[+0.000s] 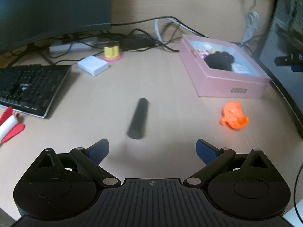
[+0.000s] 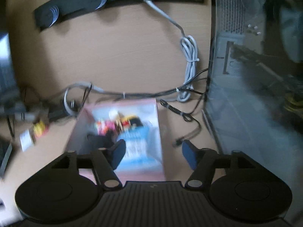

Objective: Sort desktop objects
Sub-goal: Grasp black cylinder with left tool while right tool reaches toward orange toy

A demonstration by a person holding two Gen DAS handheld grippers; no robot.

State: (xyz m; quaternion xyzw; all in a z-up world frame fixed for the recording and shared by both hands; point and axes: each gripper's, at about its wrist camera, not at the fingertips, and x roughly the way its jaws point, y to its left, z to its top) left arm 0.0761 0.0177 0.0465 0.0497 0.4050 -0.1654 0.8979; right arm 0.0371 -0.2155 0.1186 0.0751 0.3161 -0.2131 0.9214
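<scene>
Fingers of the left gripper (image 1: 152,151) stood wide and empty, a black cylinder (image 1: 138,119) lying just ahead at twelve o'clock, probably the next pick. An orange toy (image 1: 233,117) lay at two o'clock beside the pink box (image 1: 227,87). Right gripper (image 2: 152,155) hung parted, empty, over that box (image 2: 121,141), apparently for dropping items.

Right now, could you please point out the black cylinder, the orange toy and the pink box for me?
black cylinder (image 1: 138,118), left wrist view, middle of its body.
orange toy (image 1: 233,117), left wrist view, centre of the figure.
pink box (image 1: 230,86), left wrist view, its near side wall.
</scene>
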